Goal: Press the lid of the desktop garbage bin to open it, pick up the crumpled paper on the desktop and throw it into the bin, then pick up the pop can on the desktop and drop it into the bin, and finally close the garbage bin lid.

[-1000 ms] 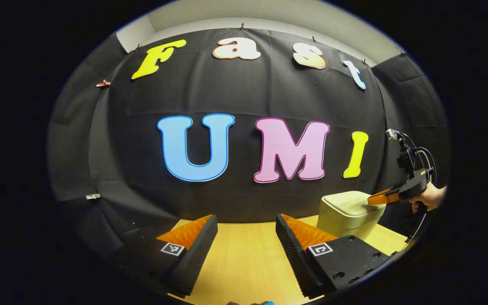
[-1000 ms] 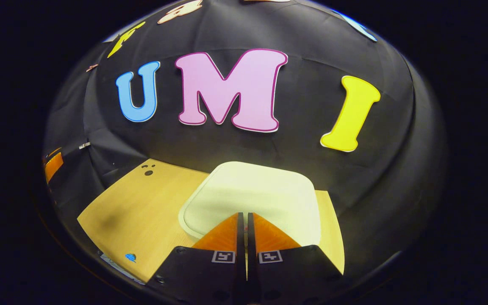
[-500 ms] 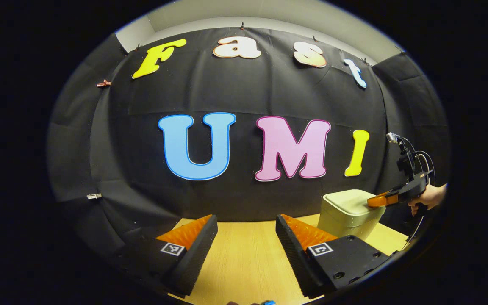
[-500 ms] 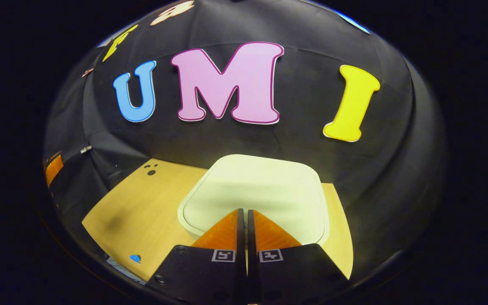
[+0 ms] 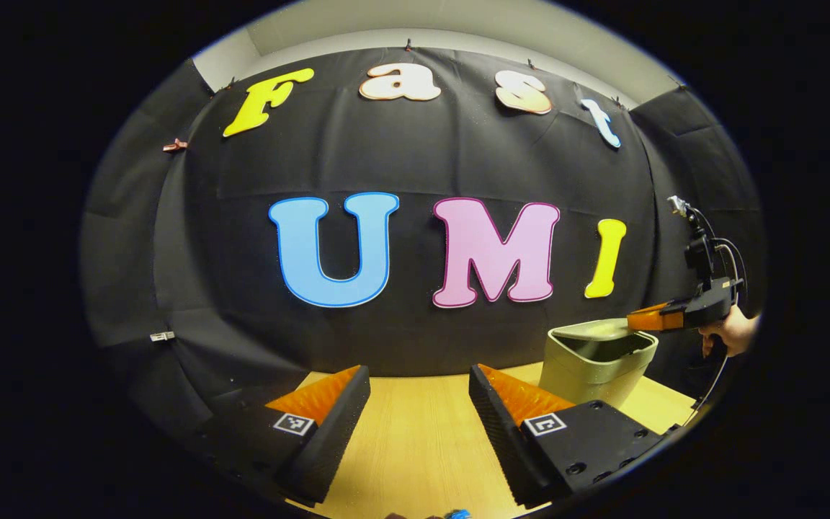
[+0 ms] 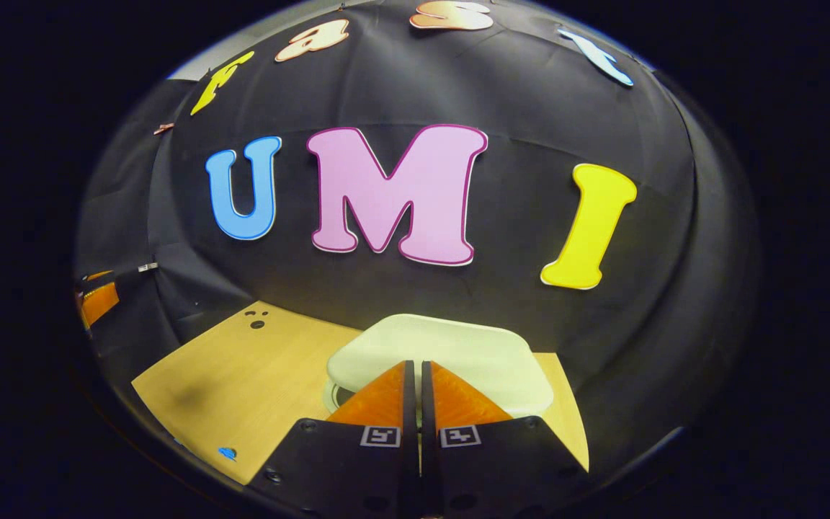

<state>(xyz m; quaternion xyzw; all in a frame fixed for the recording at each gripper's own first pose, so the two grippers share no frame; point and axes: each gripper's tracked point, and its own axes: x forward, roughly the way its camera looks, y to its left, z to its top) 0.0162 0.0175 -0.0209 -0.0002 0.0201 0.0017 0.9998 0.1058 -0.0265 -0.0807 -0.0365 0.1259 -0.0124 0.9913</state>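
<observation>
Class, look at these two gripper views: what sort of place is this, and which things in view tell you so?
Probably a staged recording booth, not a real home. A black cloth wall closes in a light wooden desktop that carries a small garbage bin, and a hand holds the right gripper over the bin.

Right hand-held gripper (image 6: pixel 415 375), fingers pressed together, over pale cream plastic bin lid (image 6: pixel 458 353), tilted up; light wooden desk (image 6: pixel 242 382) beneath.

The hand (image 5: pixel 730 333) behind the right gripper (image 5: pixel 647 318) is cut off at the edge.
</observation>
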